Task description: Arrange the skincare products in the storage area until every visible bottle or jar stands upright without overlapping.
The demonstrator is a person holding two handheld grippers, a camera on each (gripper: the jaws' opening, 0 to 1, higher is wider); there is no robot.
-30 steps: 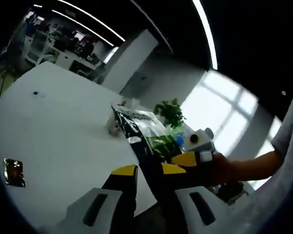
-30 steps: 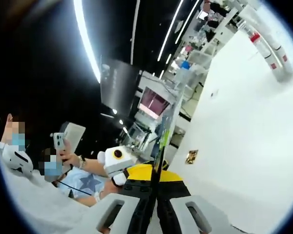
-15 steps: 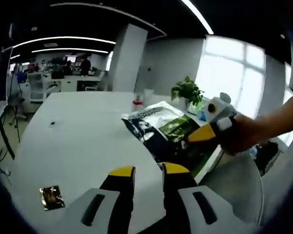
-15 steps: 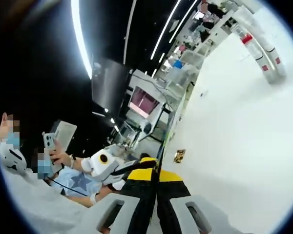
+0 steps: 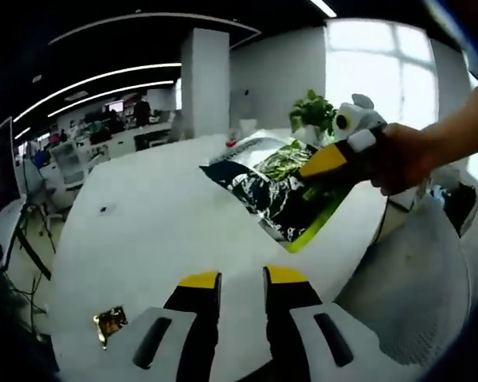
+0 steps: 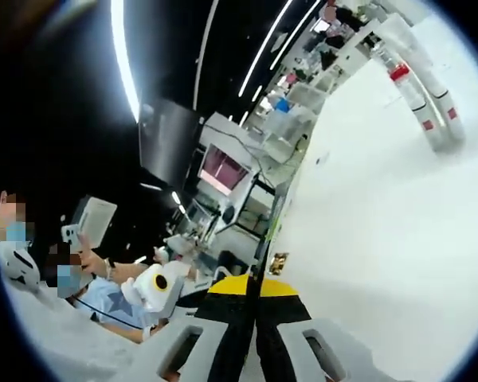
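So from where I stood, this looked like setup more than actual arranging. The right gripper (image 5: pixel 328 159) was up over the white table (image 5: pixel 159 231), its yellow-tipped jaws clamped on one edge of a flat glossy pouch (image 5: pixel 280 187) (dark with a green stripe, looked like a refill pack or sachet to me, can't swear it was skincare). In the right gripper view that same pouch showed edge-on as a thin line pinched between the closed jaws (image 6: pixel 255 288), so the grip was definitely on.

The left gripper (image 5: pixel 240 280) hung low near the table edge with a narrow gap between its jaws and nothing in them, just pointing at the tabletop.

The actual bottles were far off: a few clear tubes with red bands (image 6: pixel 418 87) sat at the far end of the table in the right gripper view, and I couldn't tell if they were standing or lying because the view was rolled. A small gold foil sachet (image 5: pixel 110 322) lay flat on the table near the left gripper.

My guess: the step in hand was carrying the pouch toward wherever the storage area was. Next move probably called for setting it down clear of the tubes, then freeing both grippers to check each bottle was upright.
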